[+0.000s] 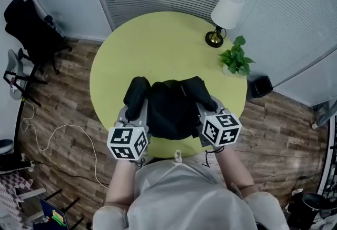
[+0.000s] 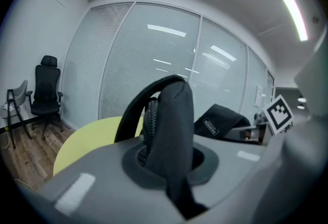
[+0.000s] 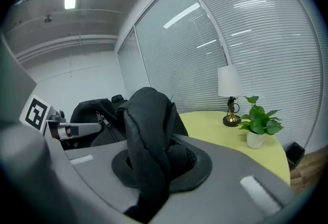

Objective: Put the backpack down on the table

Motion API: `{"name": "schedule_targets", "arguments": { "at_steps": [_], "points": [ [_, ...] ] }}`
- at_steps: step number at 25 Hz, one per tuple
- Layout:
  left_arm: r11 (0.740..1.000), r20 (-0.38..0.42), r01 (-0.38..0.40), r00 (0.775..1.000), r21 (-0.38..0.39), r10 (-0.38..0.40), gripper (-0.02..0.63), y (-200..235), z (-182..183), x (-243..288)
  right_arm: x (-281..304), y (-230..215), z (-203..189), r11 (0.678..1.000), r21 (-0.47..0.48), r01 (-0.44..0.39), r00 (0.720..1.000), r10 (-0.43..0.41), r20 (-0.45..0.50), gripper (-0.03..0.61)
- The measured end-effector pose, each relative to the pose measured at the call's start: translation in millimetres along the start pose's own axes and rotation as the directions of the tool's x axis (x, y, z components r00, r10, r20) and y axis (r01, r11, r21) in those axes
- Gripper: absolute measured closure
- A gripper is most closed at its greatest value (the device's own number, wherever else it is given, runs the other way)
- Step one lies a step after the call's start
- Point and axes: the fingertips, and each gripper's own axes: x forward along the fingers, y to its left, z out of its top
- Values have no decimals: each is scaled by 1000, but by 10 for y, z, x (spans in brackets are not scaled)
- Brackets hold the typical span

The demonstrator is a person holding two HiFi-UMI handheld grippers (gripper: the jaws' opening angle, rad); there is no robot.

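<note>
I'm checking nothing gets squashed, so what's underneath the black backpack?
Only the yellow-green table shows around the backpack. The patch directly beneath it is covered, so anything lying there cannot be seen.

Both grippers clamped tight, arms out front!
The left gripper [image 1: 130, 116] and right gripper [image 1: 206, 113] sit side by side ahead of the chest, both pointing forward and slightly down. Left jaws pinch the left strap [image 2: 171, 125] of the backpack [image 1: 171, 110]. Right jaws pinch the right strap [image 3: 146, 136], with padding bulging up between each pair. The left forearm [image 1: 122, 181] and right forearm [image 1: 231, 168] reach forward roughly parallel, with the right gripper a touch further ahead.
</note>
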Motion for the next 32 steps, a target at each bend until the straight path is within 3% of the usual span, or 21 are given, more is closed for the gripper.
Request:
{"name": "schedule_targets", "arguments": {
  "at_steps": [11,17,32],
  "points": [
    [999,-2,37,999,-15,-37,591,576,30,739,789,-217,137,997,14,82,996,-82,-22,537],
    [999,-36,42,998,-13,-43,591,749,-93,1044,1089,-353,18,995,20,102,994,-101,-43,537],
    [998,-45,67,997,5,-67,591,853,-279,1207,1274,-479,-189,992,42,118,991,-115,-62,535]
  ]
}}
